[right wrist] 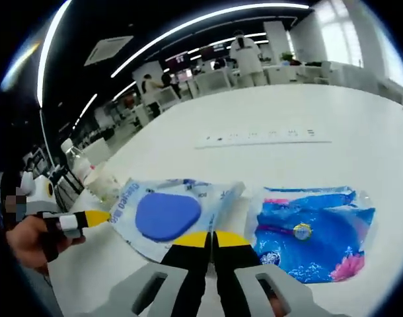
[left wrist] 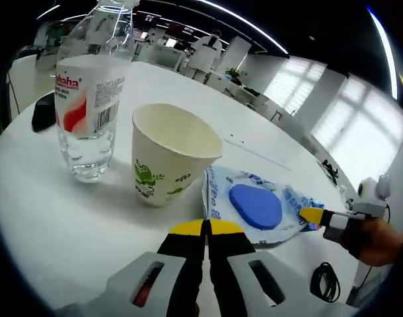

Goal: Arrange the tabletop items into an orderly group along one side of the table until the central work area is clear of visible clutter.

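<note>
Both jaw pairs together, empty. Wipes pack (left wrist: 254,206) lies just ahead of the left hand-held gripper (left wrist: 207,228), long axis across it; right hand-held gripper (right wrist: 207,239) equally near

Both views are bright and evenly lit. Ceiling light strips (right wrist: 208,20) arc across the dark top of each frame, bent by the fisheye, and windows (left wrist: 333,105) at the right of the left gripper view are blown out white. The white surface (left wrist: 69,218) shows only faint, soft shadows. Glare glints on the bottle (left wrist: 89,99). The distant room looks soft and curved toward the edges.
</note>
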`<action>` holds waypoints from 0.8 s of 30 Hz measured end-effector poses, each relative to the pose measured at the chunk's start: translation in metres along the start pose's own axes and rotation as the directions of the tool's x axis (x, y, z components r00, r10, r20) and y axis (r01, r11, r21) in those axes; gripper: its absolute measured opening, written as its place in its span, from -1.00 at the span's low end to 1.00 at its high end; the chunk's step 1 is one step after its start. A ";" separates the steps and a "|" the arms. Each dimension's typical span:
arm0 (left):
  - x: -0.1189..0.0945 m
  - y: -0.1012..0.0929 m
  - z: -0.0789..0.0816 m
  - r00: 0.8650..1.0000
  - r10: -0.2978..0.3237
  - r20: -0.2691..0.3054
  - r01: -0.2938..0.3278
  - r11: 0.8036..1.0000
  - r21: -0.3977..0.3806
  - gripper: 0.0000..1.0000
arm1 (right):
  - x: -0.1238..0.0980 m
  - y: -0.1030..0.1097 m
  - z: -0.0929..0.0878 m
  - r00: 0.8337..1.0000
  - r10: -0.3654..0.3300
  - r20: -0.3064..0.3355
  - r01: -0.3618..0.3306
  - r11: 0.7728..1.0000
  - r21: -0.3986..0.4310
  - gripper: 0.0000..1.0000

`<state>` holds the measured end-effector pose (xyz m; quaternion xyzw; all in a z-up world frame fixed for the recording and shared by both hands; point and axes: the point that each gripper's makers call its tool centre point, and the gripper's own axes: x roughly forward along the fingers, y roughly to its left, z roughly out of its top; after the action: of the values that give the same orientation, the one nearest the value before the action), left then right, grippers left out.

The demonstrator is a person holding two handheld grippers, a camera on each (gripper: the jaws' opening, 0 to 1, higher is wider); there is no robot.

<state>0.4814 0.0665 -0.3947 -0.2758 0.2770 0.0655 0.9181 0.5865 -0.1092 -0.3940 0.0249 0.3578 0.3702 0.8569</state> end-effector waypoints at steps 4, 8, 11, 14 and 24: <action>0.002 0.000 0.006 1.000 -0.010 0.019 0.010 1.000 -0.019 -1.00 | 0.000 0.002 0.003 1.000 -0.001 -0.006 0.001 1.000 -0.012 -1.00; 0.002 0.002 0.007 1.000 -0.005 0.024 0.005 1.000 -0.016 -1.00 | -0.001 -0.001 0.008 1.000 -0.011 -0.001 0.011 1.000 -0.027 -0.99; 0.002 0.002 0.006 1.000 -0.002 0.018 0.002 1.000 -0.019 -0.91 | -0.001 -0.004 0.009 1.000 -0.022 0.008 0.022 0.999 -0.030 -0.89; 0.000 0.005 0.007 1.000 0.005 0.018 -0.004 1.000 -0.020 -0.86 | -0.005 -0.003 0.011 0.999 -0.035 0.001 0.035 0.998 -0.058 -0.74; -0.027 -0.005 0.008 1.000 0.007 0.023 -0.008 0.999 0.034 -0.84 | -0.017 0.008 0.020 0.999 -0.011 0.036 0.014 0.997 -0.070 -0.72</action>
<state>0.4640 0.0675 -0.3722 -0.2583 0.2686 0.0674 0.9255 0.5864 -0.1101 -0.3669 -0.0010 0.3294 0.3767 0.8658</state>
